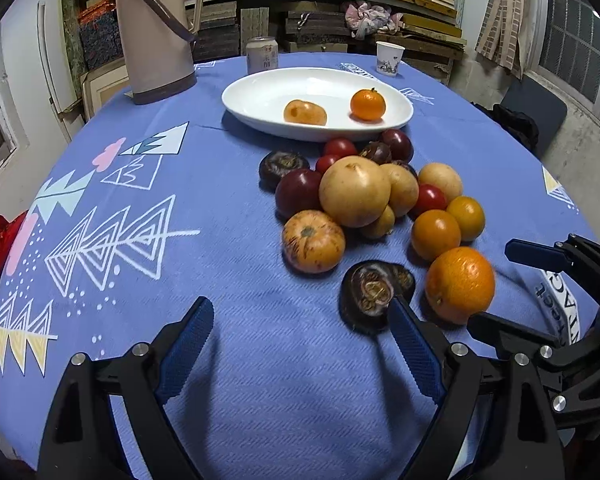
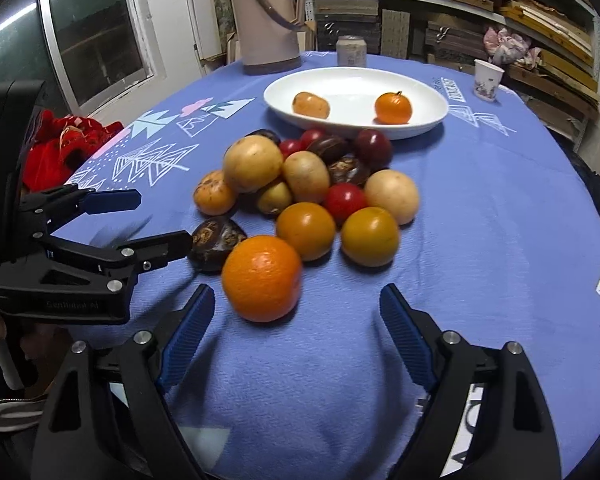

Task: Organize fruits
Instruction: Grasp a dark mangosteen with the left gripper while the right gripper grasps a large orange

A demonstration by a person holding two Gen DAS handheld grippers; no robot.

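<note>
Both grippers, left [image 1: 300,320] and right [image 2: 296,308], gape wide; the orange [image 2: 262,278] sits just ahead of the right, beside the fruit pile [image 2: 312,184].

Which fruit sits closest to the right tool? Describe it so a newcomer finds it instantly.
Start at the white oval plate on the blue tablecloth, then come down past the fruit pile to its near edge. There, just ahead of the open right tool, lies the big orange: the largest, brightest orange fruit, with dimpled skin, unlike its smooth neighbours.
</note>
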